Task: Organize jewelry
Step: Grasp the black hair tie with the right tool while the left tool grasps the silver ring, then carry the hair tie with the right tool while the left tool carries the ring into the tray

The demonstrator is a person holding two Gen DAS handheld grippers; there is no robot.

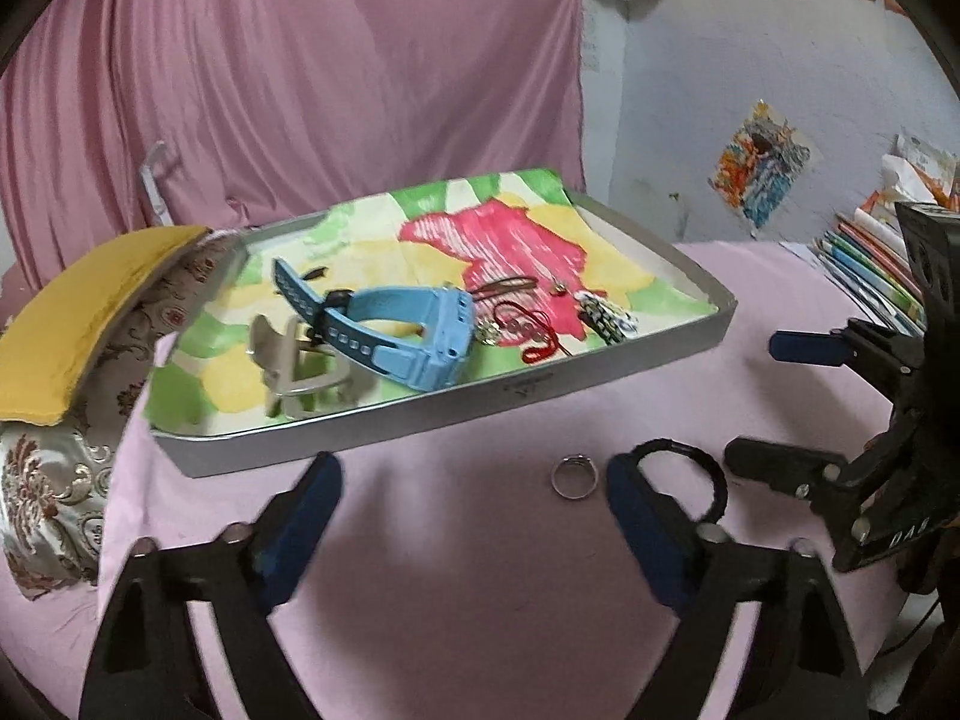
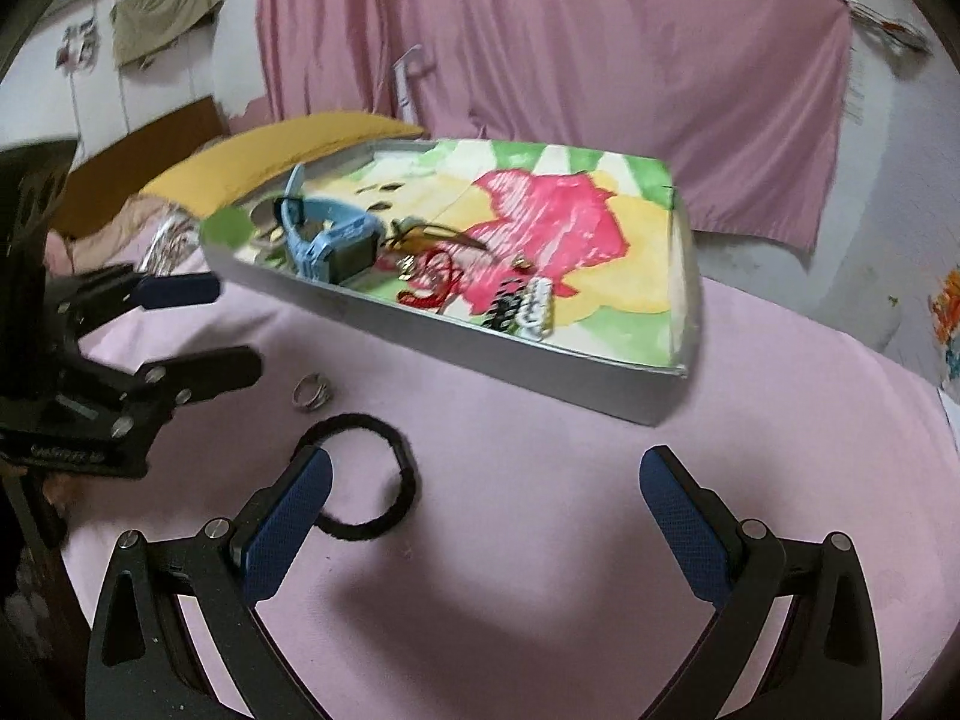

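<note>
Both pairs of blue-padded fingers stand wide with nothing between them; left gripper (image 1: 474, 510) hovers over the pink cloth (image 1: 480, 600), the small silver ring (image 1: 574, 477) just ahead; beside it, the black fabric hair loop (image 2: 366, 474) touches the right gripper's (image 2: 486, 516) left pad; beyond lies the shallow grey cardboard tray (image 1: 420, 420) holding a light-blue plastic watch (image 1: 408, 330).

One grey tray (image 1: 456, 414). In it: one blue watch (image 1: 414, 330), one silver clip (image 1: 300, 372), one red cord (image 1: 534, 336), one black-and-white beaded bracelet (image 1: 606, 315). On the pink cloth: one silver ring (image 1: 574, 475), one black hair tie (image 1: 705, 474).
</note>
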